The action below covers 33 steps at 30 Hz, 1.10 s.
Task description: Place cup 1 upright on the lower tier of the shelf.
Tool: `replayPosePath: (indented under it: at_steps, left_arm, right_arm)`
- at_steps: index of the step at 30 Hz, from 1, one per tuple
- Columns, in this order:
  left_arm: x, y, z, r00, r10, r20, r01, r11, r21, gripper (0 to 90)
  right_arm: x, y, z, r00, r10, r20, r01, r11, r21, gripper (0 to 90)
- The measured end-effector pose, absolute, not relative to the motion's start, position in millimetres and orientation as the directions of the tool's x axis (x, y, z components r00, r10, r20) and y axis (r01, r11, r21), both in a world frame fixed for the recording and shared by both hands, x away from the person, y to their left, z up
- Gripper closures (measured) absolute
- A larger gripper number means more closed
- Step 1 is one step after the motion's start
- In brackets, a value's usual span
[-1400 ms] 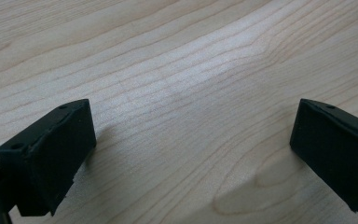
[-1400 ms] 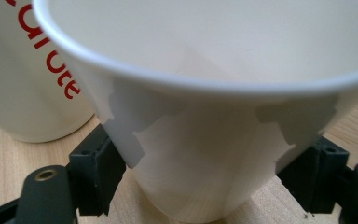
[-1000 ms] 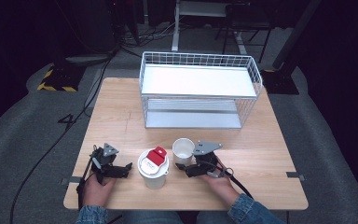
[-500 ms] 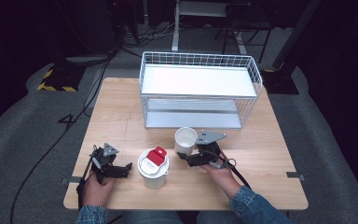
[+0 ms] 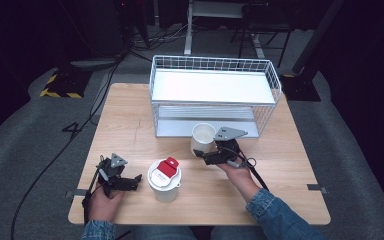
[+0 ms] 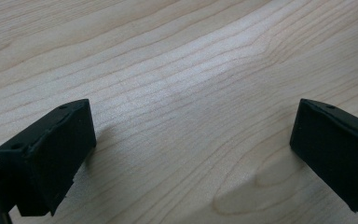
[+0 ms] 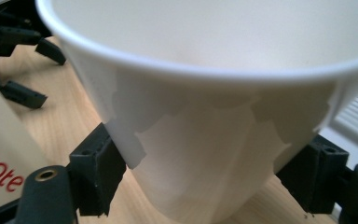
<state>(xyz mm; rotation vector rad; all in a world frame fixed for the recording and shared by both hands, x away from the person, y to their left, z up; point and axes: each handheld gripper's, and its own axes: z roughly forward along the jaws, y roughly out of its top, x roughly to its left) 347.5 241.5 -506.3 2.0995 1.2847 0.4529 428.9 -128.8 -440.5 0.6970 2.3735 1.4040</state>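
White cup (image 5: 203, 135) clasped in right tongs (image 5: 203, 154), wire rack (image 5: 215, 95) just behind, lidded tub (image 5: 164, 178) nearby, left tongs (image 5: 135, 181) released.

Left tool (image 5: 130, 181) lay low near the desk's front left, jaws spread wide, gripped by the left hand (image 5: 102, 200). Right tool (image 5: 203, 156) reached forward from the right hand (image 5: 236, 172), jaws apparently clamped; forearm angled inward in a denim sleeve (image 5: 272, 212).

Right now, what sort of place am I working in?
Probably a lab or studio set up for recording: a lone wooden table on grey carpet, cables trailing across the floor, hazard-striped tape and equipment stands in the dark behind.
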Motion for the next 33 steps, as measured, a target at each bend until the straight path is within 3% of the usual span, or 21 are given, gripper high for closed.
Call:
replayPosePath:
  at_steps: [33]
  left_arm:
    - [348, 241, -506, 0.466, 0.884, -0.032, 0.668, -0.328, 0.668, 0.7]
  right_arm:
    - [491, -151, -447, -0.742, 0.665, -0.087, 0.283, 0.428, 0.859, 23.1]
